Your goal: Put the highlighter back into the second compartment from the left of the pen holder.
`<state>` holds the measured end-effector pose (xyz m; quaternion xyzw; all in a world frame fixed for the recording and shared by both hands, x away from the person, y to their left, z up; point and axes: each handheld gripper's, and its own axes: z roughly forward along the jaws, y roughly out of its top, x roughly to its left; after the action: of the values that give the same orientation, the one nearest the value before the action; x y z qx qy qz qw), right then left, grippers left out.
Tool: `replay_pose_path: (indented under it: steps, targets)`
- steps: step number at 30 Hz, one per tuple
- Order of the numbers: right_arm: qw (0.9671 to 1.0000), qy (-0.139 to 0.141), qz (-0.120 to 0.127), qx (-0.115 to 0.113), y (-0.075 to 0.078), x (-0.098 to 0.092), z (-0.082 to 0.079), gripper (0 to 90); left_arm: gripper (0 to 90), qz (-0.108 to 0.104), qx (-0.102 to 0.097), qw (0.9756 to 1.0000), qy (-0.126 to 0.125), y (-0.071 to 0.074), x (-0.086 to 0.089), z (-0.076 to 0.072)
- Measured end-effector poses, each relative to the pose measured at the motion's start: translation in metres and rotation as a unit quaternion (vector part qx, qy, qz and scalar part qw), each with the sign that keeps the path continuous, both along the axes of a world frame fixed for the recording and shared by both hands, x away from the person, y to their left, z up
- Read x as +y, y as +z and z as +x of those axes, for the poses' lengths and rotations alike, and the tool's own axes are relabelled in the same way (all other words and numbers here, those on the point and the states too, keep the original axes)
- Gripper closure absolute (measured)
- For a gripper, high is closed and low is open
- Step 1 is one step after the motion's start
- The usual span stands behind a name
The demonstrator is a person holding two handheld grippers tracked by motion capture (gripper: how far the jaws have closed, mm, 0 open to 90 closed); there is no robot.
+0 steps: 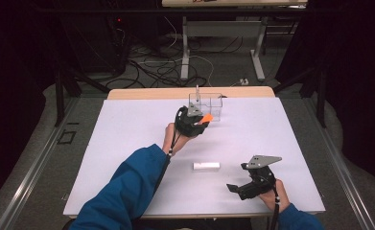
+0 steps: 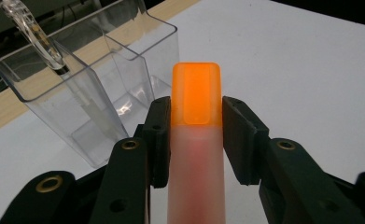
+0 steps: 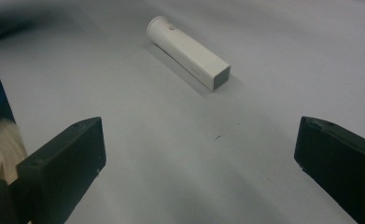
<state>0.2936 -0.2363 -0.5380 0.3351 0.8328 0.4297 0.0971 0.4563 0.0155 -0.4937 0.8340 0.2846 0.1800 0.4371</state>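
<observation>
Orange-capped marker [image 2: 196, 98] clamped between black fingers [image 2: 159, 140], clear two-compartment holder [image 2: 101, 79] just beyond, white table [image 2: 301, 70]

High view: fixed above the near table [image 1: 127, 143] edge, facing forward and down. Left gripper view: close, looking along its jaws at the clear holder [image 2: 91, 79], also seen from above [image 1: 209, 103]. Right gripper view: low over the tabletop, facing the white tube [image 3: 188, 52], likewise shared [image 1: 206, 166].

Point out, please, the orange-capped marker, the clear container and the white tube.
orange-capped marker [image 2: 196, 93]: left gripper view, on its orange cap.
clear container [image 2: 138, 70]: left gripper view, on the front wall of its nearer compartment.
white tube [image 3: 189, 53]: right gripper view, mid-body as it lies on the table.
</observation>
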Motion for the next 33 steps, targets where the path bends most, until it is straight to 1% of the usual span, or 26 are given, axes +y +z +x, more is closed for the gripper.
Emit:
replay_pose_path:
  steps: [1,4,5,6,7,9,11,12,13,14,15,16,17,18,20,21,26,28,30,31,33]
  targets:
    - [1.0,0.0,0.0,0.0,0.0,0.0,0.0,1.6,64.8,0.004,-0.001,1.0,0.0,0.001,0.0,0.001]
    - [1.0,-0.002,0.0,0.001,0.0,0.0,0.0,1.6,64.8,-0.004,-0.015,0.9999,0.006,0.002,-0.001,0.003]
    - [1.0,-0.002,0.0,0.001,0.0,0.0,0.0,1.6,64.8,-0.005,-0.013,0.9999,0.004,0.004,0.0,0.004]
    - [1.0,-0.001,-0.001,0.003,0.001,-0.001,0.0,1.6,64.8,-0.009,-0.019,0.9997,0.008,0.003,-0.001,0.005]
    - [1.0,-0.001,-0.001,0.003,0.001,-0.001,0.0,1.6,64.8,-0.01,-0.015,0.9998,0.006,0.005,0.0,0.006]
    - [1.0,-0.001,0.002,0.002,0.0,0.0,0.0,1.6,64.8,-0.019,-0.02,0.9996,0.011,0.005,-0.001,0.007]
    - [1.0,-0.001,0.0,0.004,0.001,0.0,-0.001,1.6,64.9,-0.02,-0.02,0.9996,0.009,0.006,0.0,0.009]
    - [1.0,0.003,-0.005,0.006,0.001,-0.001,0.0,1.6,64.9,-0.029,-0.022,0.9993,0.012,0.006,-0.001,0.01]
    - [1.0,0.003,-0.006,0.007,0.001,-0.001,0.0,1.6,64.8,-0.033,-0.021,0.9992,0.011,0.007,-0.001,0.011]
    - [1.0,0.002,-0.005,0.006,0.001,-0.001,0.0,1.6,64.8,-0.032,-0.025,0.9991,0.012,0.007,0.0,0.013]
    - [1.0,0.003,-0.001,0.0,0.001,-0.001,0.0,1.6,64.8,-0.032,-0.025,0.9991,0.012,0.008,-0.001,0.013]
    - [1.0,0.004,-0.004,0.001,0.001,-0.001,0.0,1.6,64.9,-0.037,-0.029,0.9988,0.013,0.007,-0.001,0.014]
    - [1.0,0.003,-0.006,0.007,0.002,-0.001,0.0,1.6,64.9,-0.036,-0.031,0.9988,0.013,0.008,-0.001,0.015]
    - [0.9999,0.002,-0.006,0.008,0.002,-0.001,0.0,1.6,64.8,-0.038,-0.032,0.9987,0.015,0.008,-0.001,0.016]
    - [1.0,0.003,-0.007,0.006,0.002,-0.001,0.0,1.6,64.9,-0.041,-0.033,0.9985,0.018,0.009,-0.001,0.018]
    - [1.0,0.004,-0.007,0.0,0.001,-0.001,0.001,1.6,64.9,-0.046,-0.034,0.9982,0.019,0.009,-0.002,0.019]
    - [1.0,0.005,-0.007,0.002,0.001,-0.002,0.0,1.6,64.9,-0.053,-0.036,0.9976,0.026,0.012,-0.003,0.024]
    - [1.0,0.003,-0.008,0.002,0.001,-0.002,0.0,1.6,64.9,-0.057,-0.043,0.997,0.028,0.012,-0.004,0.027]
    - [1.0,0.002,-0.007,0.004,0.001,-0.001,0.0,1.6,64.9,-0.061,-0.04,0.9968,0.033,0.012,-0.004,0.028]
    - [1.0,0.001,-0.001,0.0,0.001,-0.001,0.0,1.6,64.9,-0.064,-0.043,0.9965,0.033,0.012,-0.004,0.03]
    - [1.0,0.001,-0.001,-0.001,0.001,-0.001,0.0,1.6,64.9,-0.067,-0.042,0.9962,0.037,0.012,-0.004,0.032]
